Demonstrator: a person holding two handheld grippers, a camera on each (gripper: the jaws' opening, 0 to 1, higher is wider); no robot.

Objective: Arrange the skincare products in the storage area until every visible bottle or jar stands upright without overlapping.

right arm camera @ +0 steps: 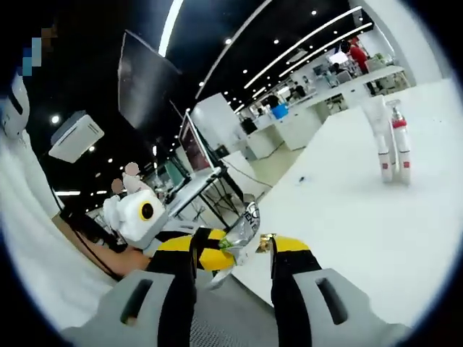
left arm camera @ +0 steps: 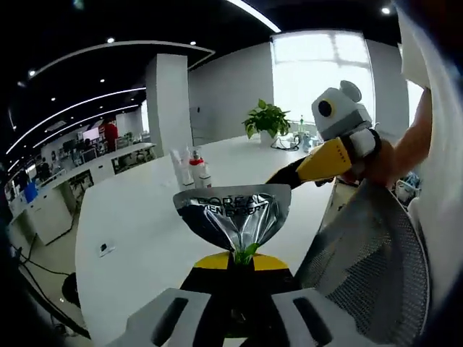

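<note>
While the left claw (left arm camera: 239,264) pinches the silver L'Oréal tube (left arm camera: 233,213) by its green cap above the near desk (left arm camera: 137,217) edge, the right claw (right arm camera: 233,254) stands open beside it. The tube looks light, soft and slippery; the stiff cap grips best. Two bottles (right arm camera: 391,148) stand upright far across.

Left gripper view: from the desk (left arm camera: 145,217) edge, facing across it toward the bright window (left arm camera: 318,72), silver pouch (left arm camera: 231,213) very close | right gripper view: beside the desk (right arm camera: 362,217), rolled, facing along it into the office | shared: desk, bottles (left arm camera: 194,170) (right arm camera: 391,148), pouch (right arm camera: 246,224).
</note>
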